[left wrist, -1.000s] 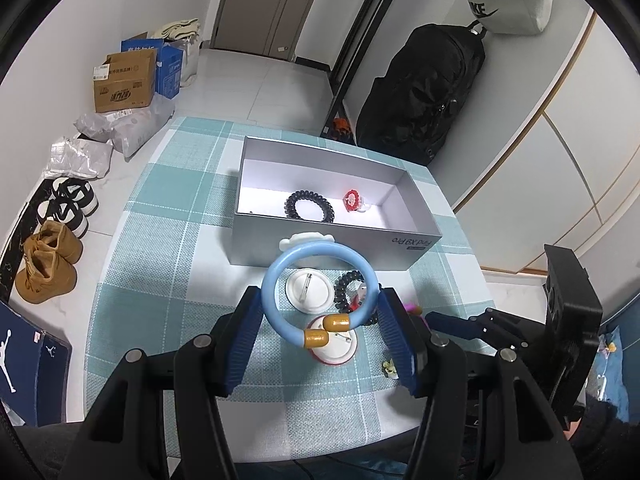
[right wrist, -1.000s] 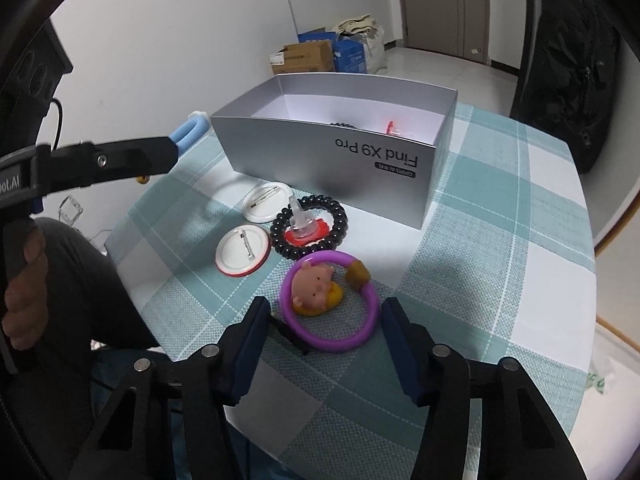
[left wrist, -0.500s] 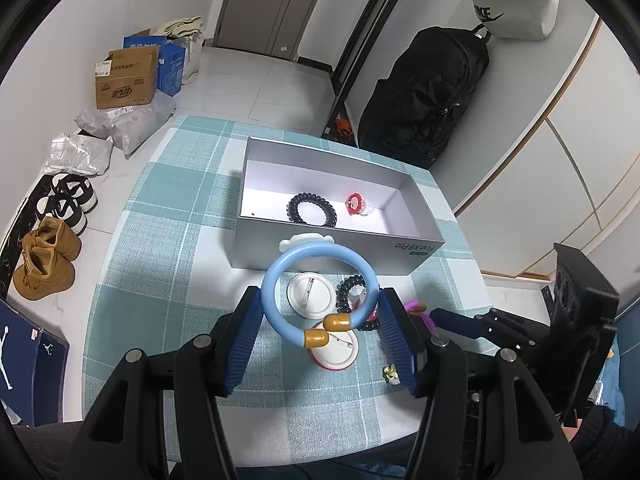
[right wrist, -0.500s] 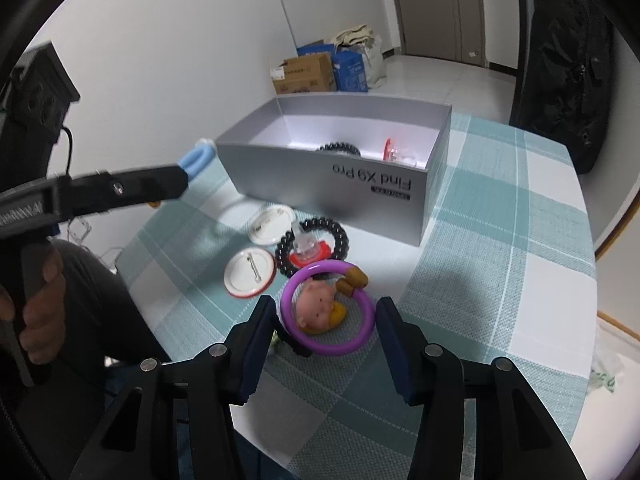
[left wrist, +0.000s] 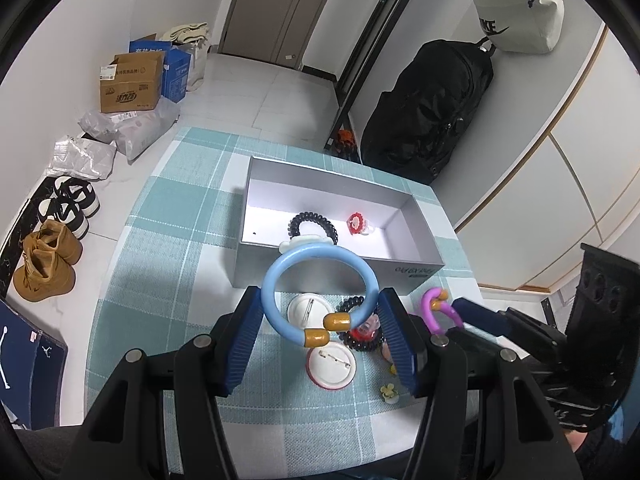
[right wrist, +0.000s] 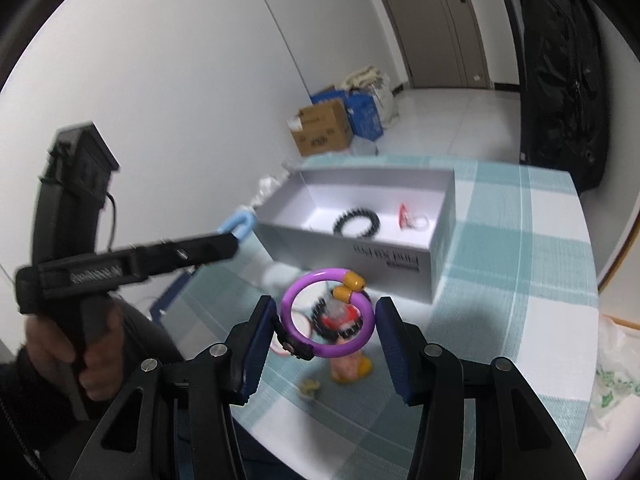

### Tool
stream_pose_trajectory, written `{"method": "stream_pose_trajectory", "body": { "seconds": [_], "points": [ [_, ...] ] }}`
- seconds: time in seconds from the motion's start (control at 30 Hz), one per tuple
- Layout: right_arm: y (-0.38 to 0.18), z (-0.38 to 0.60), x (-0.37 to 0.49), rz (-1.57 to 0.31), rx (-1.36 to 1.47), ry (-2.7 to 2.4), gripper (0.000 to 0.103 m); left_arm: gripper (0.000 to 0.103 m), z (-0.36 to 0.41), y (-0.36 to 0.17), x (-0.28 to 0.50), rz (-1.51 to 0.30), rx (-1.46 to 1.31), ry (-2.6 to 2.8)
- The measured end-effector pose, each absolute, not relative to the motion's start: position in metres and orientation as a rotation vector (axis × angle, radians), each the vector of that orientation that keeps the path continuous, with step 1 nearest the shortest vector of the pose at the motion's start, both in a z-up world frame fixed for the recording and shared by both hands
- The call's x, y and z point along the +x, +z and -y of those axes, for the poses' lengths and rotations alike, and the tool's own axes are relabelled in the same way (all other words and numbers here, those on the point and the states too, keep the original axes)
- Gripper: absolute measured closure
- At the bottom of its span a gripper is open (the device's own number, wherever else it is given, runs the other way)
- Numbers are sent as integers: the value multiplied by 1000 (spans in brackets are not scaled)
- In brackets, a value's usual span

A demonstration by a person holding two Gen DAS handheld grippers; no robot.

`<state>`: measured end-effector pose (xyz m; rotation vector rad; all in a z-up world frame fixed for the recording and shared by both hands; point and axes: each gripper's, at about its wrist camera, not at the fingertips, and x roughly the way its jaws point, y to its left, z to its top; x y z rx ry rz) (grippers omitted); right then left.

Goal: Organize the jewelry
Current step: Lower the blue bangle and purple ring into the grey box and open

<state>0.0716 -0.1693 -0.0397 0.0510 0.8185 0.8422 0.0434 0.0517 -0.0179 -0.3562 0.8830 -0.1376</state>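
- Spreading under everything, the desk (left wrist: 168, 248) wears a teal checked cloth, and the silver box (left wrist: 320, 272) stands open on it, already holding a black coil bracelet (left wrist: 313, 222) and a red ring (left wrist: 357, 223).
- Gripping the blue bangle (left wrist: 320, 280) by its sides, the left claw (left wrist: 320, 334) carries it above the desk, just short of the box's near wall; compared with a second ago it sits slightly nearer the box.
- Clamping the purple bangle (right wrist: 326, 312), the right claw (right wrist: 326, 334) now has it up in the air, where a second ago the ring lay flat on the cloth around a small pig charm (right wrist: 352, 368); the charm remains on the desk.
- Judging from this, both bangles are picked up and the drop into the box comes next.
- Waiting on the cloth are two white pin badges (left wrist: 330, 366), a black bead bracelet (left wrist: 362, 338) and a tiny yellow flower (left wrist: 388, 392).
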Motion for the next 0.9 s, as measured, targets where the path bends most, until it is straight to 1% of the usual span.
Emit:
{"method": "stream_pose_trajectory", "body": {
  "seconds": [0.27, 0.5, 0.53, 0.57, 0.6, 0.77, 0.9],
  "points": [
    [-19, 178, 95, -777, 187, 848, 53, 49, -45, -12, 63, -870, -311, -141],
    [-10, 173, 122, -764, 210, 852, 53, 49, -44, -11, 85, -872, -318, -152],
    [-9, 172, 125, -764, 211, 852, 53, 50, -44, -12, 88, -876, -321, -155],
    [-9, 171, 130, -764, 215, 856, 53, 59, -44, -13, 92, -882, -325, -160],
    [-9, 169, 133, -767, 218, 858, 53, 63, -42, -14, 94, -891, -328, -165],
    [-17, 163, 150, -808, 245, 868, 53, 64, -40, -28, 107, -953, -362, -199],
    [-29, 156, 160, -855, 213, 847, 53, 64, -44, -34, 114, -965, -377, -193]
  ]
}}
